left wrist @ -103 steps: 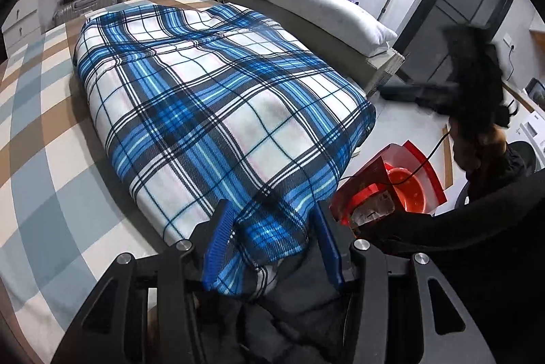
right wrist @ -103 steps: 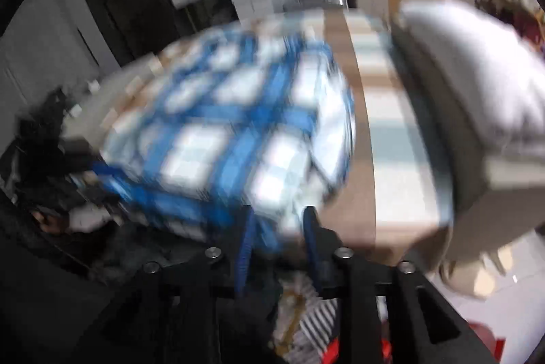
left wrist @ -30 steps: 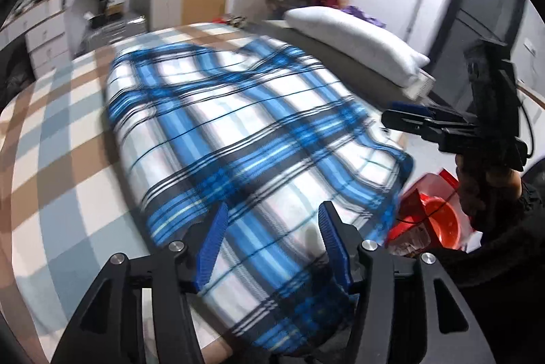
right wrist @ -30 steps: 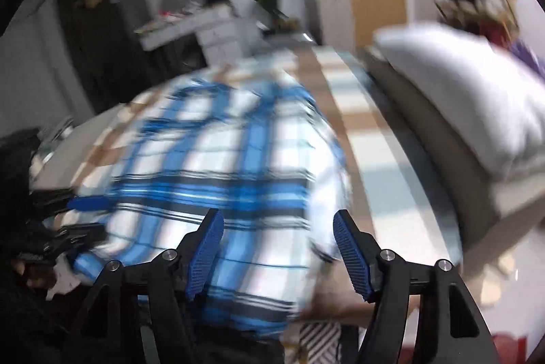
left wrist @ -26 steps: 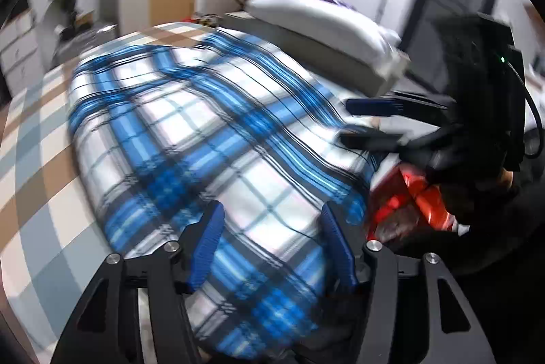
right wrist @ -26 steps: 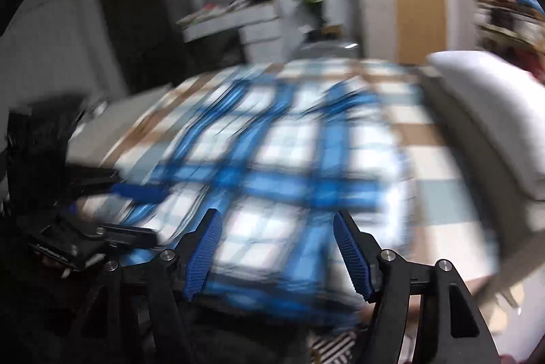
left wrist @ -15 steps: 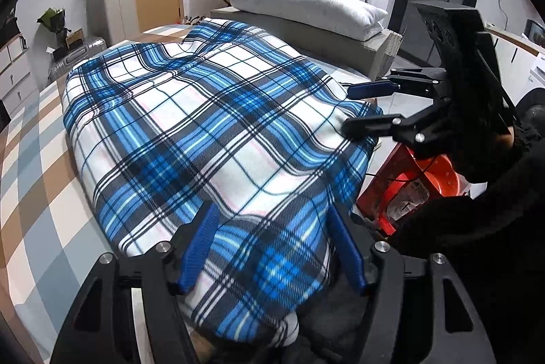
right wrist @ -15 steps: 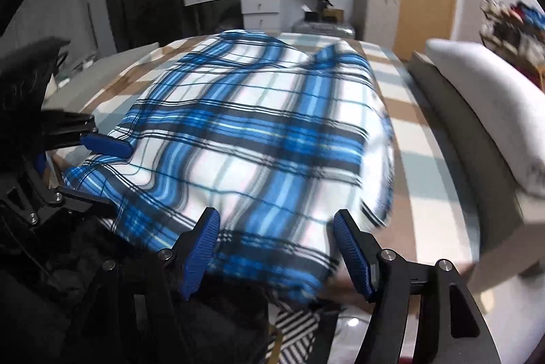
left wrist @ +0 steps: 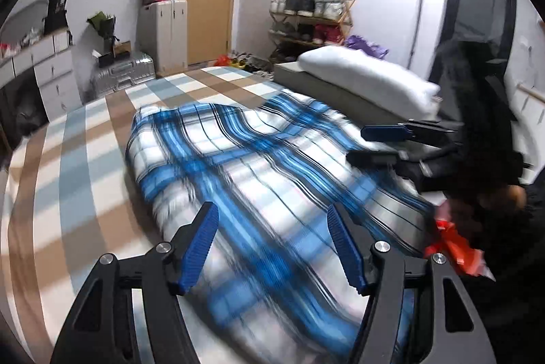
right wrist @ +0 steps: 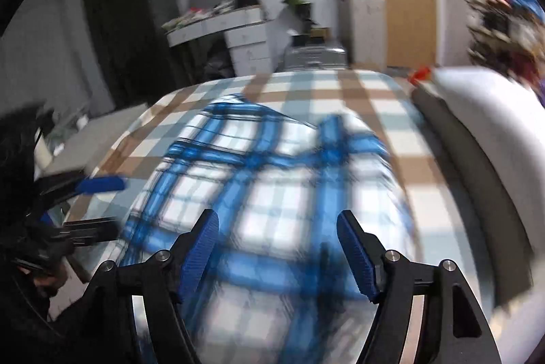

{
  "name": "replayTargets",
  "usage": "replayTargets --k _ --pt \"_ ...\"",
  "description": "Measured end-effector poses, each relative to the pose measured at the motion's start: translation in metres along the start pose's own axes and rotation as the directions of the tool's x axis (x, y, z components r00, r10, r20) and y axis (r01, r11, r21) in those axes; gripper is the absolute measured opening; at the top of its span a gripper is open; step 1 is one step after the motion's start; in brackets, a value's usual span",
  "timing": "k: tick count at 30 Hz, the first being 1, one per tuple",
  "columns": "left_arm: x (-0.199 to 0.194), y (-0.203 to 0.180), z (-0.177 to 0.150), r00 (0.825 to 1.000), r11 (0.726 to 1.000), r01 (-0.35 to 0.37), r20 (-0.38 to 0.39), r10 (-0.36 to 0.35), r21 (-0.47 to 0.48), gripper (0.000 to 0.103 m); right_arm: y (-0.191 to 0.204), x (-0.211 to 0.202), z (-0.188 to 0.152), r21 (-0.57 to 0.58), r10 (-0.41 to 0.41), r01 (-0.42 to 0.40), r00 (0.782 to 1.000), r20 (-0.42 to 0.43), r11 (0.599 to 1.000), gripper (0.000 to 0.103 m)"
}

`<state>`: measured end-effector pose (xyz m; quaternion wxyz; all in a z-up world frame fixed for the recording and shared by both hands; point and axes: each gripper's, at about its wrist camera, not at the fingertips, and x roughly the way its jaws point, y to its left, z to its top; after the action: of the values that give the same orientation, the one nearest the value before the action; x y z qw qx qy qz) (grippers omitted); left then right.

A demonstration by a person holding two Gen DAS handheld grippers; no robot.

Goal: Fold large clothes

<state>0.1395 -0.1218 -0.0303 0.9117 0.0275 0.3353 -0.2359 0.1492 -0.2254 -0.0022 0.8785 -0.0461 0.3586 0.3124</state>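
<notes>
Left wrist: red tub, contents unclear

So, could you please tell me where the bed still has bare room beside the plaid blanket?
Bare checked bedsheet lies left of the blue plaid blanket and beyond its far edge, towards the silver suitcase. The right side is crowded: the white pillow on its grey bolster.

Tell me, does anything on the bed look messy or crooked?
A little. The blue plaid garment lies slanted across the checked bedsheet, not lined up with its squares, and its far edge is rumpled rather than flat. Both the left gripper and right gripper hover open above it, holding nothing. Nothing looks spilled or damaged.
</notes>
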Motion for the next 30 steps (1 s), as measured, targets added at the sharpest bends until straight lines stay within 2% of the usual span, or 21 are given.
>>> replayTargets --k 3,6,9,11,13,14,16,17,19,20,22,23,25,27,29,30 --pt "0.049 0.015 -0.004 0.988 0.999 -0.033 -0.15 0.026 -0.042 0.062 -0.005 0.04 -0.002 -0.032 -0.041 0.037 0.989 -0.14 0.999 0.07" --pt "0.045 0.022 -0.015 0.991 0.997 -0.014 -0.134 0.004 -0.075 0.061 -0.033 0.037 -0.01 0.11 0.002 0.017 0.986 -0.167 0.994 0.07" --pt "0.018 0.024 -0.022 0.994 0.995 -0.014 -0.106 0.004 -0.096 0.062 -0.049 -0.002 -0.015 0.14 0.0 0.013 0.996 -0.091 0.99 0.072" --pt "0.0 0.036 -0.028 0.997 0.984 0.02 -0.075 -0.034 -0.174 0.062 -0.07 -0.024 -0.023 0.2 -0.044 0.054 0.997 -0.057 0.978 0.077" --pt "-0.005 0.047 -0.03 0.998 0.97 0.038 -0.045 -0.051 -0.242 0.062 -0.082 -0.027 -0.021 0.226 -0.076 0.088 0.995 -0.06 0.97 0.078" --pt "-0.001 0.047 -0.025 0.998 0.968 0.035 -0.034 -0.045 -0.249 0.062 -0.083 -0.024 -0.015 0.209 -0.117 0.131 0.99 -0.081 0.969 0.078" --pt "0.008 0.042 -0.005 1.0 0.982 0.01 -0.019 -0.013 -0.186 0.062 -0.072 -0.016 0.003 0.152 -0.136 0.145 0.988 -0.07 0.978 0.076" --pt "0.019 0.035 0.007 1.0 0.991 -0.02 -0.022 0.017 -0.135 0.062 -0.066 -0.01 0.014 0.127 -0.124 0.13 0.991 -0.06 0.983 0.075" --pt "0.046 0.035 0.022 0.997 0.996 -0.058 -0.052 0.055 -0.064 0.062 -0.049 0.012 0.029 0.068 -0.049 0.053 0.996 -0.068 0.996 0.074" --pt "0.064 0.042 0.024 0.992 0.994 -0.088 -0.099 0.081 -0.07 0.062 -0.045 0.027 0.032 0.05 -0.032 0.036 0.995 -0.093 0.998 0.073" --pt "0.097 0.063 0.023 0.977 0.985 -0.116 -0.192 0.09 -0.128 0.062 -0.045 0.058 0.027 0.027 -0.073 0.079 0.98 -0.185 0.996 0.069" --pt "0.101 0.071 0.02 0.975 0.977 -0.129 -0.203 0.093 -0.169 0.061 -0.048 0.069 0.022 0.029 -0.082 0.091 0.97 -0.23 0.995 0.069" --pt "0.085 0.074 0.013 0.981 0.971 -0.122 -0.172 0.087 -0.207 0.062 -0.052 0.056 0.017 0.06 -0.053 0.067 0.977 -0.207 0.996 0.069" --pt "0.062 0.072 0.004 0.986 0.972 -0.116 -0.141 0.088 -0.203 0.062 -0.06 0.022 0.008 0.082 -0.027 0.04 0.987 -0.156 0.996 0.071" --pt "0.043 0.075 -0.005 0.989 0.963 -0.106 -0.125 0.077 -0.247 0.062 -0.08 -0.006 -0.006 0.169 -0.001 0.022 0.993 -0.12 0.985 0.077" --pt "0.034 0.081 -0.016 0.989 0.951 -0.082 -0.141 0.041 -0.299 0.062 -0.094 -0.018 -0.018 0.237 0.025 0.003 0.993 -0.114 0.972 0.078"
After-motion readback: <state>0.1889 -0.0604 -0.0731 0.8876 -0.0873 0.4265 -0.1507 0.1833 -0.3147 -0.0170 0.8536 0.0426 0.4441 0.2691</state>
